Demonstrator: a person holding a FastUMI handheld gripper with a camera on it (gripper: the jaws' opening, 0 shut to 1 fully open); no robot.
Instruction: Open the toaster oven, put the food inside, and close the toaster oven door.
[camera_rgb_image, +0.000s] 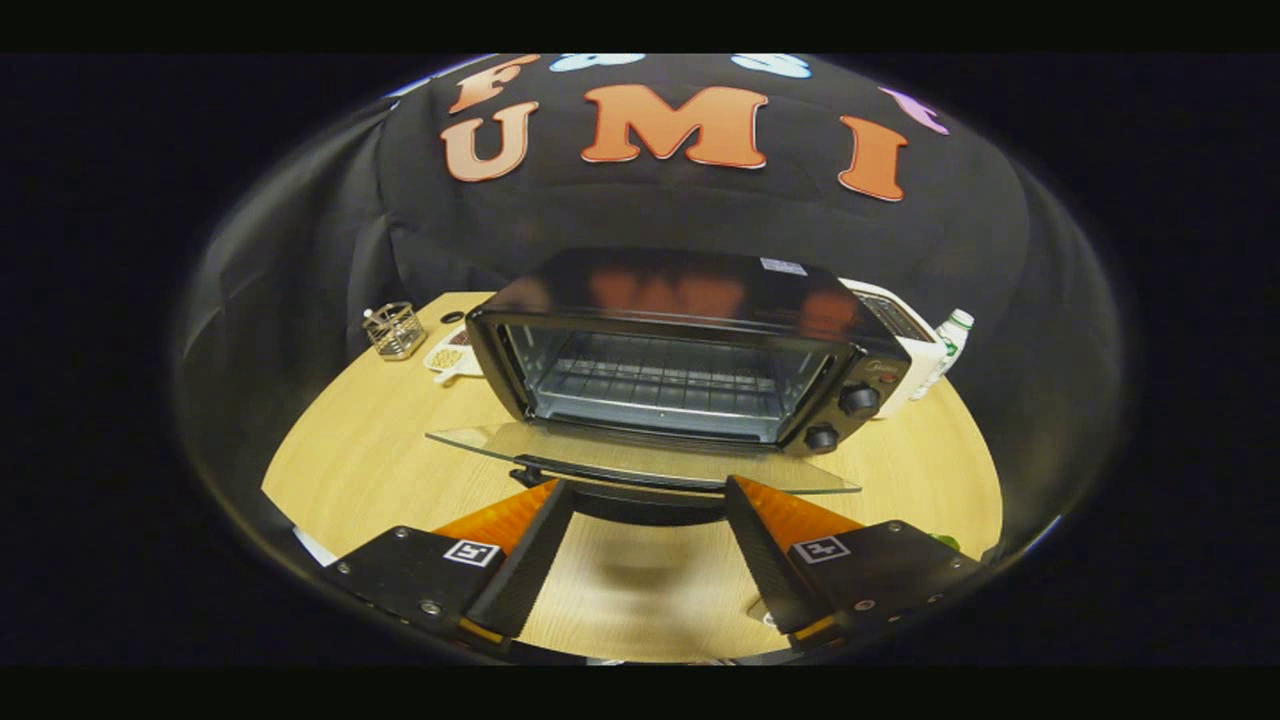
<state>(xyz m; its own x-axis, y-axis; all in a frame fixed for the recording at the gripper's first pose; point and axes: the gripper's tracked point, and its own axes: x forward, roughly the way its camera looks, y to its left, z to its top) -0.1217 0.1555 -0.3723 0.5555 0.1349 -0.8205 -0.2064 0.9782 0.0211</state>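
gripper (648, 492) fingers spread apart, gripping nothing, at the handle (620, 478) of the toaster oven (690, 350)'s lowered glass door (640, 455); glass likely slick and fragile, so grasp that rigid handle.

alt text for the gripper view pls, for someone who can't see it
A black toaster oven sits on a round wooden table with its glass door folded down flat and its wire rack empty. The gripper is open, its fingers spread at the door's handle. A small wire basket and a bottle stand beside the oven.
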